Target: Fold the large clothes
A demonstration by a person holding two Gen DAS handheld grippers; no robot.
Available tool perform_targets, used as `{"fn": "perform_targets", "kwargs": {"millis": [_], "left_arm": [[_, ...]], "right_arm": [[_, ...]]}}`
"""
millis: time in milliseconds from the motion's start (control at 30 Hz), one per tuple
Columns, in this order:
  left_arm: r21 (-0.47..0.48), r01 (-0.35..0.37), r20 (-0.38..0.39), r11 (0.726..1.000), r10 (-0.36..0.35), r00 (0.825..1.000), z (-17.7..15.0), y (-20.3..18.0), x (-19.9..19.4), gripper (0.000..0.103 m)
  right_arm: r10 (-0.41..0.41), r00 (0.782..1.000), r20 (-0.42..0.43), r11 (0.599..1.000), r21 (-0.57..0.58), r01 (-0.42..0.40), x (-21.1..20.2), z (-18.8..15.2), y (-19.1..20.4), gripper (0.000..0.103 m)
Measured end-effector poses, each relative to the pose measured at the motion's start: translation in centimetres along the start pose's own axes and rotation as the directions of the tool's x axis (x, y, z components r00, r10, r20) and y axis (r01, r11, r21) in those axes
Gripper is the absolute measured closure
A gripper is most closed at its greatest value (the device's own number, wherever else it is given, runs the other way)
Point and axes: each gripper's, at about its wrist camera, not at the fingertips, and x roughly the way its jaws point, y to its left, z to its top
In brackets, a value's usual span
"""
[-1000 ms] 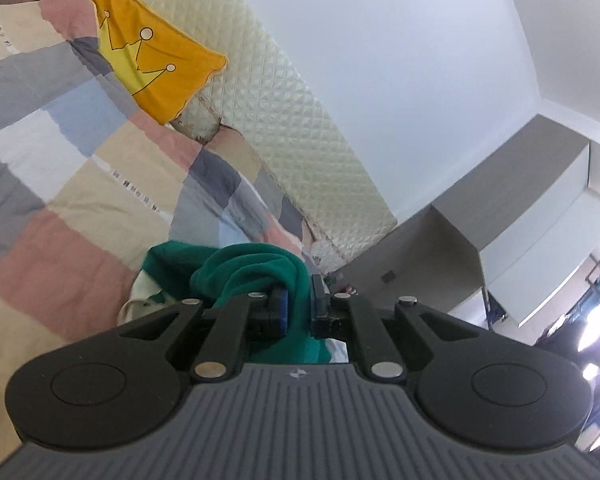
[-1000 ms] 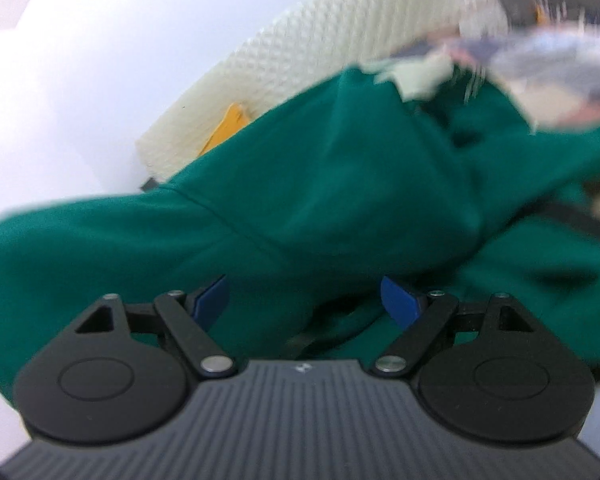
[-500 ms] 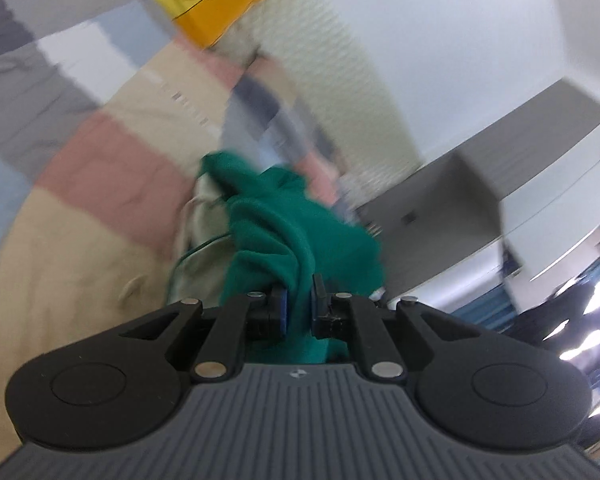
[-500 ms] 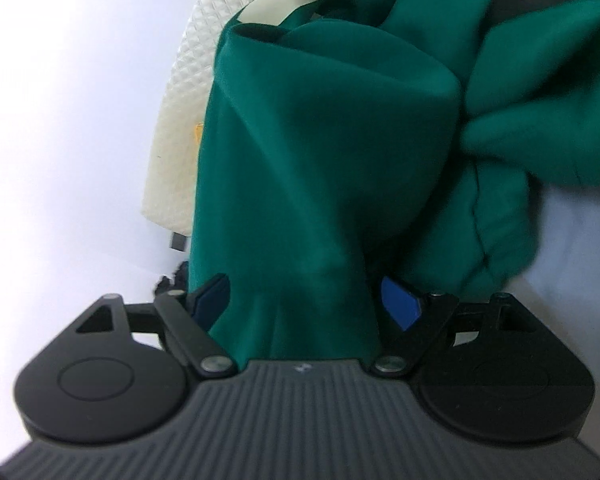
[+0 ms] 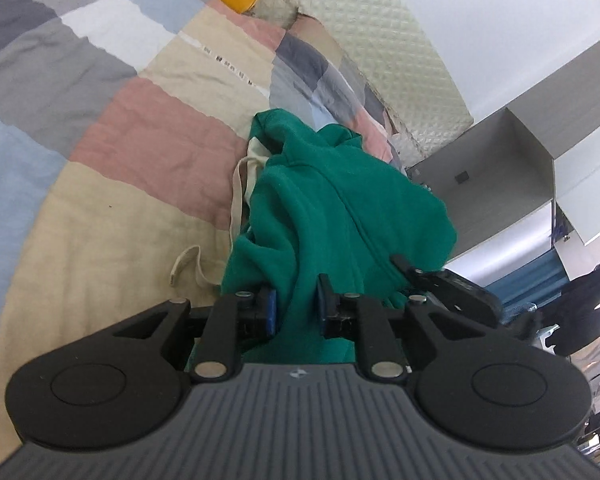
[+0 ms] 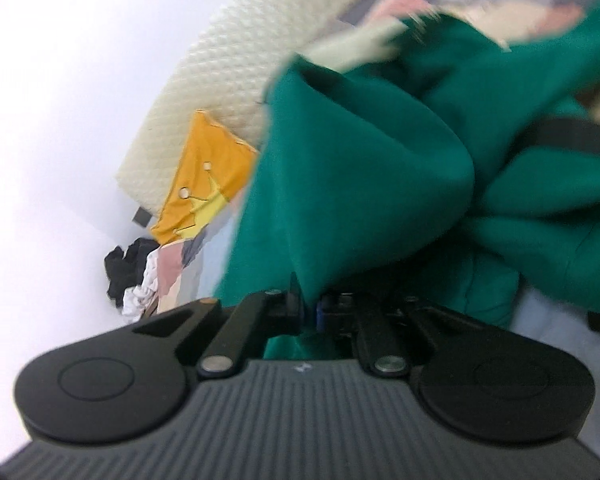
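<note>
Between the fingers of the left gripper (image 5: 296, 306), closed narrow on a fold, hung the green sweatshirt (image 5: 340, 204). The right gripper (image 6: 310, 306) pinched another edge of it. The cloth looked thick, soft and rather heavy; seams or hem seemed the best hold. Toward 11 o'clock lay the bed (image 5: 100, 128).

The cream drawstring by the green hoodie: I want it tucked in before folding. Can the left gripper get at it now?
Probably not yet: the left gripper has its jaws shut on the green hoodie. The cream drawstring lies bare on the bedspread.
</note>
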Motion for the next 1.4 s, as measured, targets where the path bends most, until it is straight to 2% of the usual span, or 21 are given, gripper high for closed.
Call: {"fn": "perform_targets", "kwargs": {"millis": [33, 67, 100, 167, 300, 433, 567, 667, 733, 800, 833, 900, 1000, 1167, 1400], "left_arm": [[-0.004, -0.006, -0.004, 1.0, 0.006, 1.0, 0.0, -0.2, -0.4, 0.079], [-0.01, -0.01, -0.008, 1.0, 0.01, 1.0, 0.1, -0.2, -0.7, 0.071], [-0.018, -0.009, -0.008, 1.0, 0.009, 1.0, 0.1, -0.1, -1.2, 0.058], [-0.028, 0.003, -0.003, 1.0, -0.003, 1.0, 0.2, -0.1, -2.4, 0.045], [-0.013, 0.042, 0.048, 0.999, -0.041, 0.998, 0.0, 0.1, -5.1, 0.034], [-0.014, 0.067, 0.064, 0.998, -0.066, 0.996, 0.1, 0.2, -5.8, 0.033], [0.003, 0.046, 0.034, 0.999, -0.046, 0.998, 1.1, -0.9, -2.8, 0.033], [0.062, 0.016, 0.01, 0.998, -0.017, 1.0, 2.3, -2.6, 0.7, 0.033], [0.097, 0.026, 0.012, 0.995, -0.027, 1.0, 3.0, -3.5, 2.9, 0.032], [0.101, 0.027, 0.01, 0.995, -0.028, 1.0, 3.9, -4.0, 5.2, 0.027], [0.104, 0.016, 0.017, 0.994, -0.018, 1.0, 4.3, -4.2, 6.5, 0.027], [0.115, 0.001, 0.026, 0.993, -0.004, 1.0, 5.1, -4.4, 8.9, 0.026], [0.122, -0.021, -0.004, 0.992, 0.021, 1.0, 5.9, -4.1, 12.3, 0.024], [0.113, -0.003, -0.081, 0.994, 0.012, 0.997, 6.5, -3.0, 16.8, 0.024], [0.106, 0.018, -0.163, 0.994, 0.0, 0.987, 6.7, -2.3, 20.2, 0.027]], "right_arm": [[0.0, 1.0, 0.012, 0.999, -0.039, 0.0, -0.5, 0.2, 0.6, 0.095], [0.002, 1.0, 0.028, 0.996, -0.086, 0.001, -1.4, 0.2, 1.6, 0.095], [0.012, 0.999, 0.042, 0.992, -0.126, -0.007, -2.1, 0.5, 2.7, 0.095], [0.021, 0.998, 0.067, 0.987, -0.158, -0.01, -3.8, 0.8, 3.6, 0.095], [0.021, 0.996, 0.086, 0.995, -0.097, -0.012, -6.5, 0.4, 2.3, 0.095], [-0.083, 0.996, 0.029, 0.994, -0.071, 0.085, -7.0, -1.1, 0.0, 0.095], [-0.063, 0.998, -0.029, 0.997, 0.04, 0.064, -6.4, -1.1, -1.6, 0.093], [-0.084, 0.995, -0.044, 0.992, 0.093, 0.088, -5.9, -1.4, -2.7, 0.089], [-0.097, 0.994, -0.057, 0.984, 0.141, 0.104, -6.1, -1.8, -3.7, 0.074], [-0.118, 0.99, -0.074, 0.974, 0.188, 0.13, -5.8, -2.0, -4.8, 0.037], [-0.131, 0.988, -0.078, 0.965, 0.218, 0.146, -5.7, -2.0, -5.4, 0.035], [-0.131, 0.988, -0.078, 0.952, 0.267, 0.147, -5.5, -2.0, -6.2, 0.035], [-0.101, 0.993, -0.062, 0.942, 0.315, 0.115, -5.2, -2.0, -6.9, 0.035], [-0.062, 0.997, -0.054, 0.949, 0.307, 0.075, -4.3, -2.2, -7.1, 0.036], [-0.046, 0.993, -0.111, 0.953, 0.293, 0.077, -1.6, -1.8, -7.1, 0.04]]}}
